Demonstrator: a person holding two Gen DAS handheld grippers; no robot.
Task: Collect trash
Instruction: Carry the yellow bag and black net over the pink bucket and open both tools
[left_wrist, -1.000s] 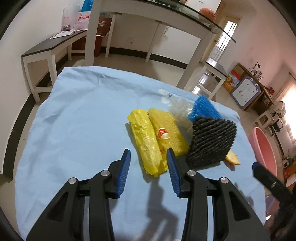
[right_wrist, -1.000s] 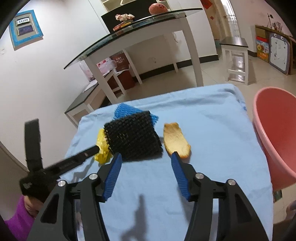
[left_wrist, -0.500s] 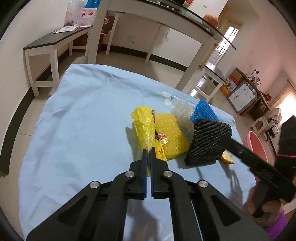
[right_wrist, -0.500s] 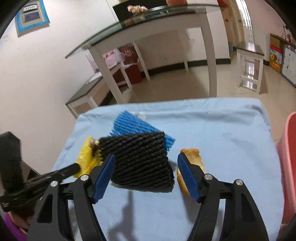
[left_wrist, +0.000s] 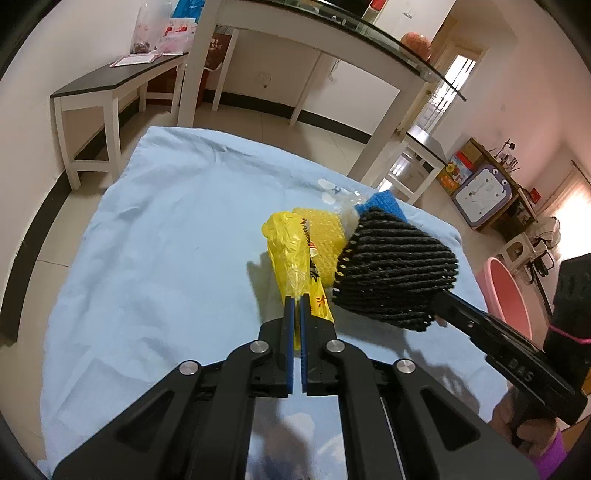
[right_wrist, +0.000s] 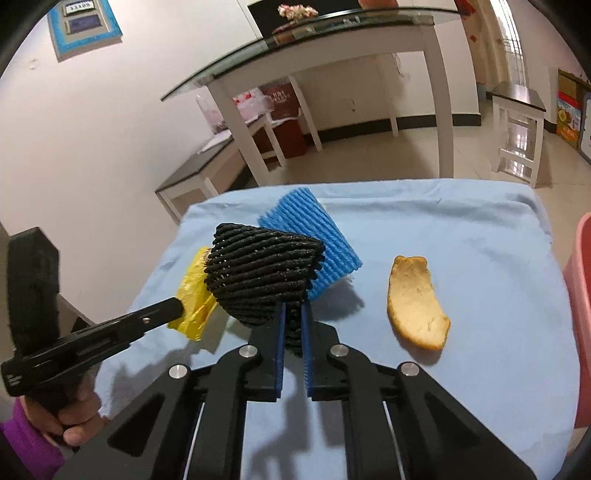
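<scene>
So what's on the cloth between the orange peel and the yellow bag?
In the right wrist view, the black foam net and the blue foam net behind it sit between the orange peel and the yellow bag.

yellow bag (left_wrist: 293, 254): thin glossy plastic film, crinkling at frame centre
black net (right_wrist: 258, 273): matt foam mesh, ribbed and rough-looking
blue net (right_wrist: 314, 236): matt ribbed foam, lying behind the black one
yellow net (left_wrist: 325, 243): knobbly matt foam
peel (right_wrist: 415, 302): dull, pithy, slightly rough
cloth (left_wrist: 166, 258): soft matt light-blue fabric, wrinkling
left gripper (left_wrist: 294, 314): matt black plastic, shiny metal screws, blue ribbed pads
basin (left_wrist: 506, 291): smooth pink plastic, right edge
table top (right_wrist: 314, 33): glossy glass, reflecting
</scene>
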